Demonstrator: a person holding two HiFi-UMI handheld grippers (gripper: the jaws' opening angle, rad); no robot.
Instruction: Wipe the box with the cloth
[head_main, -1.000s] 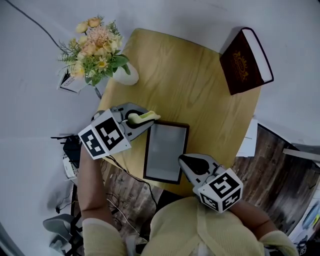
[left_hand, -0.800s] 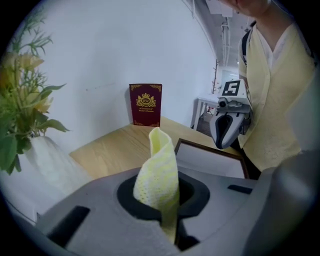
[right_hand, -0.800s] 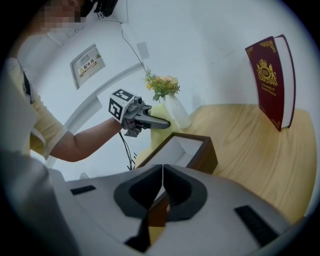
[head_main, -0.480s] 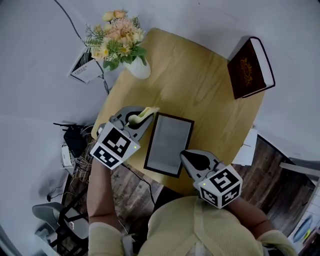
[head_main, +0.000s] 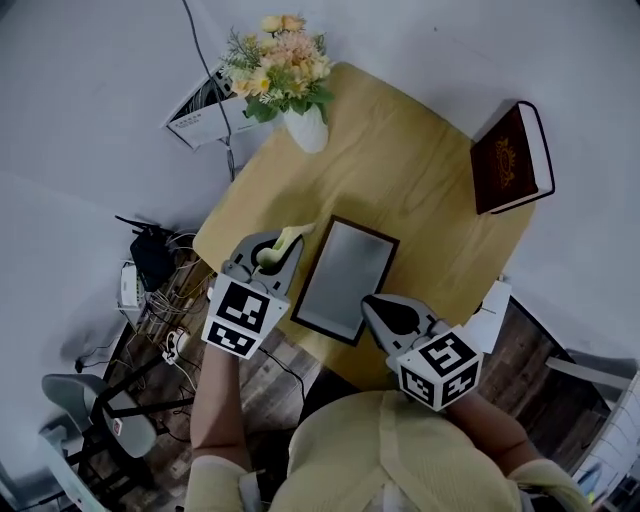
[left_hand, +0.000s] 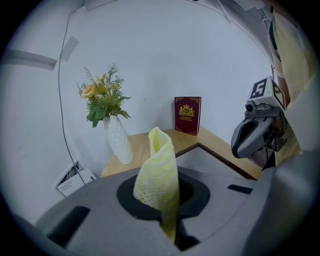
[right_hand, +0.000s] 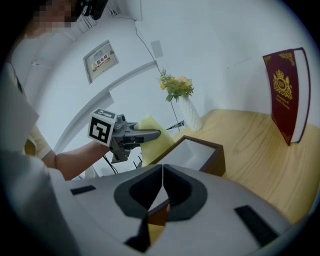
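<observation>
The left gripper (head_main: 274, 250) has its jaws squeezed tight on the yellow cloth (head_main: 294, 235), just beside the left side of the box (head_main: 345, 278). The box lies flat on the wooden table (head_main: 420, 190). The right gripper (head_main: 372, 305) has its jaws pressed together at the box's near corner. A dark red book (head_main: 512, 160) lies far right.

In the right gripper view, the right tool (right_hand: 162, 169) hid the box's (right_hand: 192, 152) near end. The cloth's (left_hand: 159, 180) lower end was hidden between the left tool's (head_main: 285, 250) jaws. In the head view's upper left, the leaflet (head_main: 200, 112) print was illegible.
</observation>
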